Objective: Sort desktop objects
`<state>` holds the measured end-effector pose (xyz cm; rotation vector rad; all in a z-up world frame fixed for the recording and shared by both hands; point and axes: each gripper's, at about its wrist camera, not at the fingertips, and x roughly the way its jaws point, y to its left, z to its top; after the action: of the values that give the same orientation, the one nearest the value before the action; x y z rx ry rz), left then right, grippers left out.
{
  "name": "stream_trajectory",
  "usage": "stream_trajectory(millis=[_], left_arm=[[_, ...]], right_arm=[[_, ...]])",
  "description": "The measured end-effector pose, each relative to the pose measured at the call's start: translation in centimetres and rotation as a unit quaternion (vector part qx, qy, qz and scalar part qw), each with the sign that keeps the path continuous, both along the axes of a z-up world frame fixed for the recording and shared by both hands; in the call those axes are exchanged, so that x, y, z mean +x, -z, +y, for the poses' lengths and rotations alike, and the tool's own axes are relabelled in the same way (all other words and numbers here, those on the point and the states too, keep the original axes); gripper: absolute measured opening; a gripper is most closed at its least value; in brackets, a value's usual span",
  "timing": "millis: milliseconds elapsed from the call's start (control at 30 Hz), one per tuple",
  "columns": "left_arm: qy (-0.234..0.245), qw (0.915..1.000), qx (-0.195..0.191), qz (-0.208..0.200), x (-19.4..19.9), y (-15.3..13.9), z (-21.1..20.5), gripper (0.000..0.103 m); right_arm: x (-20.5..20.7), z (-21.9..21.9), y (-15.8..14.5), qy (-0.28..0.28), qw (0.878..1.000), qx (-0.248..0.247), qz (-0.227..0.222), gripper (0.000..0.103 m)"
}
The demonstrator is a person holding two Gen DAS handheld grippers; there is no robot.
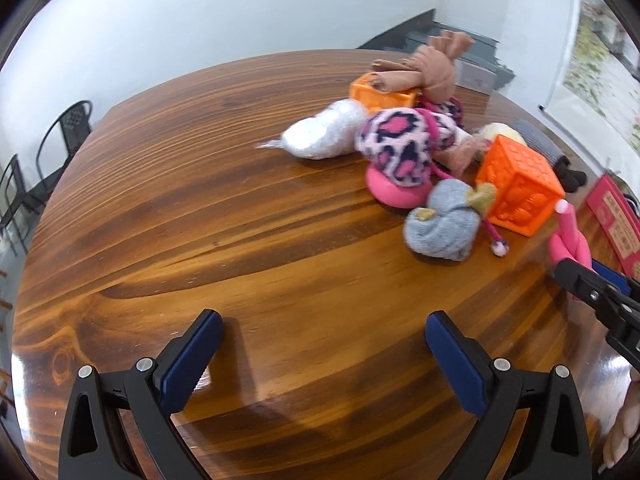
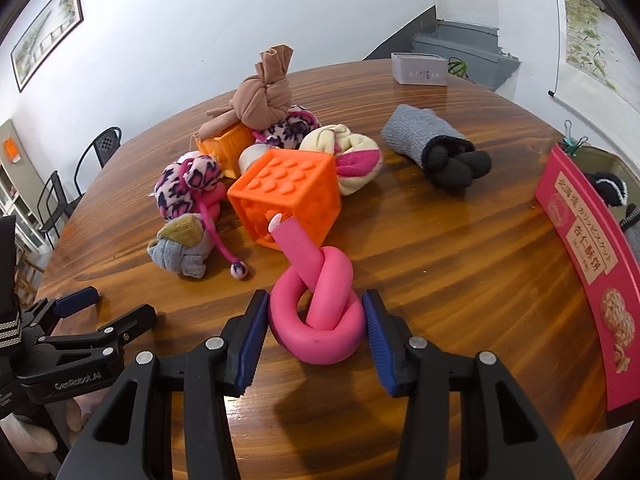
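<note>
A pink rubber tube tied in a knot (image 2: 316, 336) sits between my right gripper's (image 2: 316, 300) blue pads, which press on both its sides. It also shows at the right edge of the left wrist view as the pink knot (image 1: 568, 240). Just beyond it lies a pile: an orange dimpled cube (image 2: 288, 188), a second orange cube (image 2: 230, 144), a tan knotted sock (image 2: 262, 100), a leopard-print sock (image 2: 188, 188), a grey sock ball (image 2: 180, 252) and a cream and pink sock (image 2: 352, 160). My left gripper (image 1: 324, 320) stands wide open over bare wood, left of the pile.
A grey and black sock roll (image 2: 432, 144) lies apart at the right. A pink biscuit box (image 2: 588, 260) stands along the table's right side. A white box (image 2: 420, 68) sits at the far edge. A silver bag (image 1: 320, 136) lies at the pile's left. Chairs stand beyond the round wooden table (image 1: 200, 220).
</note>
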<state>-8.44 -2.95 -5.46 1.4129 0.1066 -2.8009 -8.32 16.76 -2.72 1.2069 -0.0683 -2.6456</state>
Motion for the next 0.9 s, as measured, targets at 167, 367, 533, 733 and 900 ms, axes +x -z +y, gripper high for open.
stream_trajectory(millis=[167,367,533,733,900], left_arm=[[0.027,0.9989,0.027,0.027,-0.7,-0.7,0.9,0.102],[0.057,0.9979,0.027,0.013,-3.3,-0.5,3.2,0.09],[0.057,0.9972,0.047,0.016,-5.3,-0.7,3.7,0.09],[0.066,0.9969,0.033,0.028,-5.9,-0.9,4.3,0.043],[0.061,0.9962,0.054,0.031,-4.6,-1.1,3.6,0.042]], right_arm=[[0.1,0.4,-0.1,0.002,1.0,-0.012,-0.002,0.052],[0.1,1.1,-0.2,0.012,1.0,-0.021,-0.001,0.052],[0.0,1.4,-0.4,0.015,1.0,-0.027,0.001,0.052],[0.1,1.2,-0.4,0.011,1.0,-0.026,0.005,0.052],[0.3,1.3,-0.8,0.007,0.999,-0.032,0.019,0.051]])
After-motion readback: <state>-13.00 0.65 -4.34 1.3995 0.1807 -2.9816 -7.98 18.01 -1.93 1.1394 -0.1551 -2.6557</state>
